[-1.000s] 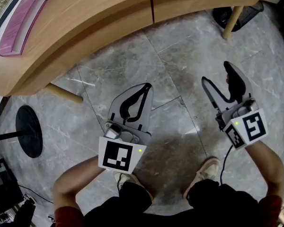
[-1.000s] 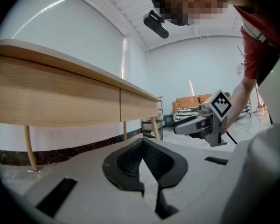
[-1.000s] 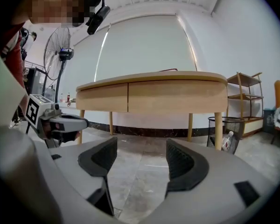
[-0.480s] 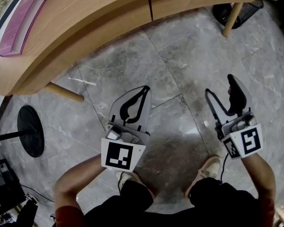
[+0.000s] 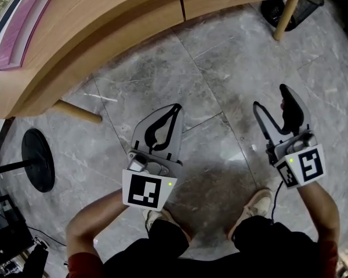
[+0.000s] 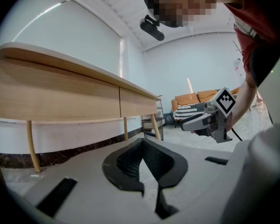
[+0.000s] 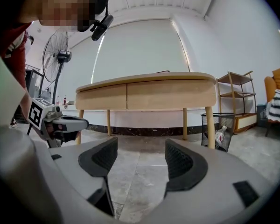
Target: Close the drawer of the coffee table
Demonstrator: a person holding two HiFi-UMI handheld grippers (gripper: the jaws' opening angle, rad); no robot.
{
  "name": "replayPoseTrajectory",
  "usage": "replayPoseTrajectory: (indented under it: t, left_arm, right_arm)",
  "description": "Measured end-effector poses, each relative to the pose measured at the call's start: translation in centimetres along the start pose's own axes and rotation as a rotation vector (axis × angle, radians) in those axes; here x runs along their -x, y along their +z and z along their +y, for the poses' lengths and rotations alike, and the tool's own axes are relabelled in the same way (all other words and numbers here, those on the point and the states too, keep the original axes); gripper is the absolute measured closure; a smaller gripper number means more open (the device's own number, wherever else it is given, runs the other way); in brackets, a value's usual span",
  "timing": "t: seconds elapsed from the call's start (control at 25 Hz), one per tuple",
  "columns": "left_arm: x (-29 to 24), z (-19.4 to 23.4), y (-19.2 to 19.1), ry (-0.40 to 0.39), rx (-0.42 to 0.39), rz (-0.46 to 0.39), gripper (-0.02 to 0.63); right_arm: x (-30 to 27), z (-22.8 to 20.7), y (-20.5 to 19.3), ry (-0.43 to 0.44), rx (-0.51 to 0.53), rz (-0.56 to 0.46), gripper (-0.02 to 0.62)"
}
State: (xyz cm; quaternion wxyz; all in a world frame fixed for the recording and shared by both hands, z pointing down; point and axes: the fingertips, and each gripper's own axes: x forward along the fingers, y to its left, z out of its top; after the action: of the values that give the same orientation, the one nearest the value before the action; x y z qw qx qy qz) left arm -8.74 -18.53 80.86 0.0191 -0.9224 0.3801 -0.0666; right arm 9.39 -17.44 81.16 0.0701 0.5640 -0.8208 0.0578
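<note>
Head view: the coffee table (image 5: 104, 33) runs along the top of the frame, and both grippers are held low over the stone floor (image 5: 220, 57), well apart from it. The left gripper (image 5: 175, 110) has its jaws pressed together at the tips with nothing between them. The right gripper (image 5: 271, 97) is spread and empty — only floor shows in the gap.

Right gripper view: two drawer fronts (image 7: 102, 97) sit side by side in the table's face. They look level with each other and no gap is visible, so the drawer appears to be fully in; a slight protrusion cannot be excluded from this range.

Hazards, if a final push is required:
- Off-centre contact may twist the drawer in its runners and jam it.
- The spread right jaws may catch the edge of a front instead of pressing flat.
- Excess force may slide the table on its slim legs (image 5: 286, 17) — the polished floor offers little grip.
</note>
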Motion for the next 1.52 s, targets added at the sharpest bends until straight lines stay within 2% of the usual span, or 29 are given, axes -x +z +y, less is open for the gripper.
replayPoseTrajectory:
  t: [0.4,0.64,1.08,1.24,1.4,1.52]
  left_arm:
    - [-0.5,-0.1,-0.5,-0.006,-0.005,0.009,0.600]
    - [-0.7,-0.1,-1.0,-0.005,-0.003,0.016,0.600]
    - [-1.5,0.2,-3.5,0.002,0.017,0.054,0.600]
    - [0.3,-1.3,-5.2,-0.080,-0.081,0.184,0.600]
    - [3.0,-0.6,-3.9,-0.025,-0.073,0.276,0.600]
    - [5.4,0.2,-0.4,0.033,-0.044,0.323,0.600]
  right_arm:
    - [0.1,-0.6,-1.4,-0.002,-0.031,0.029,0.452]
    - [0.1,-1.0,-1.8,-0.030,-0.002,0.037,0.598]
    - [-0.8,-1.6,-3.1,-0.059,0.001,0.094,0.598]
    - [0.5,-1.7,-3.3,-0.108,0.018,0.178,0.598]
    - [3.1,0.0,-2.0,-0.117,-0.011,0.289,0.598]
    - [5.3,2.2,1.2,-0.089,-0.021,0.354,0.598]
